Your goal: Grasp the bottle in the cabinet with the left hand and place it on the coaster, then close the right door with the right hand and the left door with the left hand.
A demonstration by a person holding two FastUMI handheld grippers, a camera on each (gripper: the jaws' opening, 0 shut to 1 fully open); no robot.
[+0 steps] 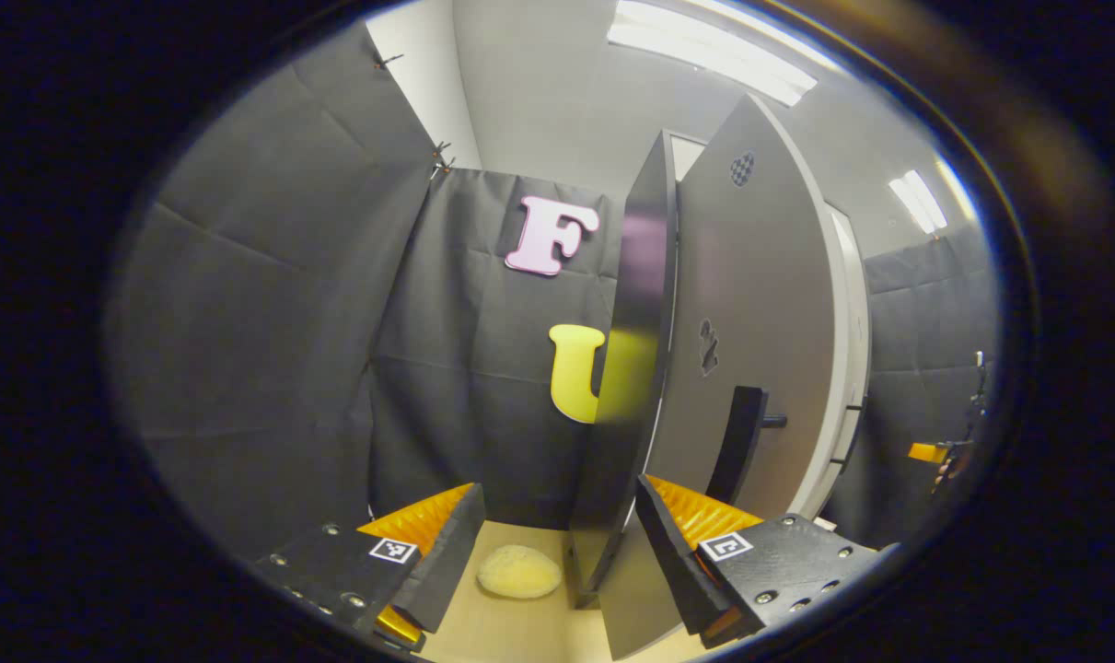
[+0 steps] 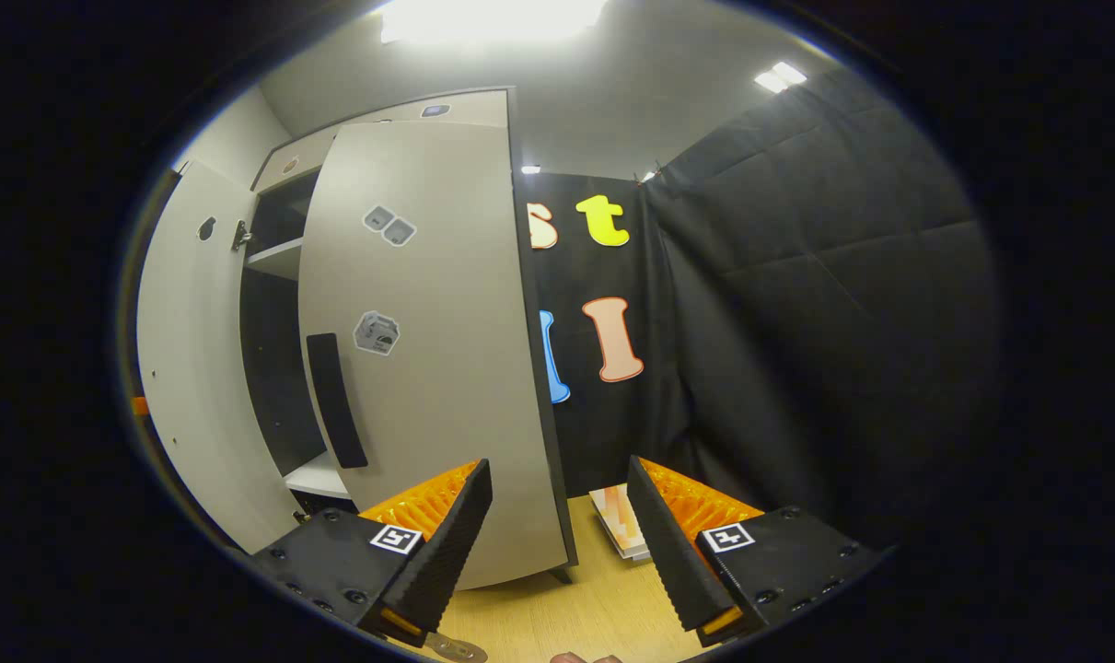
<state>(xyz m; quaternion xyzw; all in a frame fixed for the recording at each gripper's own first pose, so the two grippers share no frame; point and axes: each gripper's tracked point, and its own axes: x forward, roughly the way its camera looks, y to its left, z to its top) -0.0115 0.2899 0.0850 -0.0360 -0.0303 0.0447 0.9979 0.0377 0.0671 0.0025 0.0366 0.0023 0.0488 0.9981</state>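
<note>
1. The left gripper (image 1: pixel 557 552) is held low over the counter (image 1: pixel 511 626), tilted upward, its fingers spread wide and holding nothing; the thin dark edge of the left door (image 1: pixel 626 368) stands upright between them, close to the right-hand finger, though I cannot tell whether it touches.
2. That door is a flat, smooth grey panel with a dark vertical bar handle (image 1: pixel 737 442); a soft, pale yellow, rounded pad (image 1: pixel 520 571) lies on the light wood-grain counter just ahead of the fingers.
3. The right gripper (image 2: pixel 557 543) also sits low and points upward, fingers released and apart, their inner faces ribbed; the right door (image 2: pixel 428 350), matte grey with a dark handle, stands partly open just ahead.
4. The cabinet (image 2: pixel 276 304) interior is dark, with a pale shelf; the bottle cannot be made out.
</note>
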